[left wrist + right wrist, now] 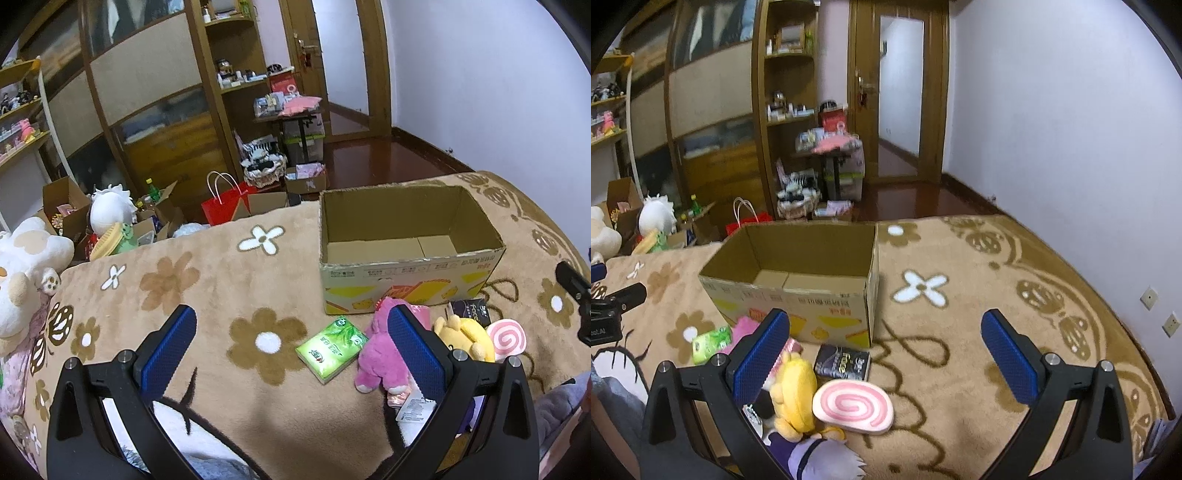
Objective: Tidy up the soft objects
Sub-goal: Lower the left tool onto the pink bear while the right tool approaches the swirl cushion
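Note:
An empty cardboard box (410,284) (798,310) stands on the flowered blanket. In front of it lie a pink plush (376,354), a yellow plush doll (467,338) (796,391), a pink swirl cushion (506,339) (853,406), a green tissue pack (330,347) (711,343) and a dark tissue pack (471,312) (844,362). My left gripper (291,336) is open and empty above the blanket, left of the pile. My right gripper (886,339) is open and empty, the pile by its left finger.
A large white plush (22,269) lies at the blanket's left edge. Beyond the bed are open boxes, a red paper bag (225,206), a white plush (110,208), wooden shelves and a doorway (899,99). A white wall (1071,129) runs along the right.

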`<control>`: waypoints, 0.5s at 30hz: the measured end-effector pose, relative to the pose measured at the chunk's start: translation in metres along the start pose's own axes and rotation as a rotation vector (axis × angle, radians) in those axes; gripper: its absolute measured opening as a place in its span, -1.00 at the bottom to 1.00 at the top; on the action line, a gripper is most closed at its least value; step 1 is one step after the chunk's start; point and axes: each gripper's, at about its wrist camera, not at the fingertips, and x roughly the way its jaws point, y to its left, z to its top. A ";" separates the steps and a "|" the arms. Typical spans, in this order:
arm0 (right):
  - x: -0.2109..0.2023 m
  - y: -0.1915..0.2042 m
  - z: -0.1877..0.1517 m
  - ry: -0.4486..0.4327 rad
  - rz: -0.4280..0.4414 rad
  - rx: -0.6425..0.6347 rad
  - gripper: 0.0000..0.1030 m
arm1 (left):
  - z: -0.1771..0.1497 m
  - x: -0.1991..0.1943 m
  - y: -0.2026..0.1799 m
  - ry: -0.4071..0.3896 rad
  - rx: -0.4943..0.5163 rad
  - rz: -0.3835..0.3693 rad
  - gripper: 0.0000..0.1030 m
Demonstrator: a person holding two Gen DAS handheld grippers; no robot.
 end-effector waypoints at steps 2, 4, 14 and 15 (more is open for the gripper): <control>0.008 -0.001 -0.001 0.043 -0.007 0.000 1.00 | 0.001 0.004 -0.004 0.011 0.010 -0.007 0.99; 0.017 -0.002 -0.003 0.080 0.000 0.008 1.00 | 0.003 0.007 -0.007 0.018 0.019 -0.013 0.99; 0.044 0.003 -0.007 0.165 0.046 -0.001 1.00 | 0.006 0.034 -0.035 0.090 0.069 -0.054 0.99; 0.046 0.003 -0.008 0.174 0.046 -0.005 1.00 | 0.005 0.037 -0.037 0.099 0.072 -0.059 0.99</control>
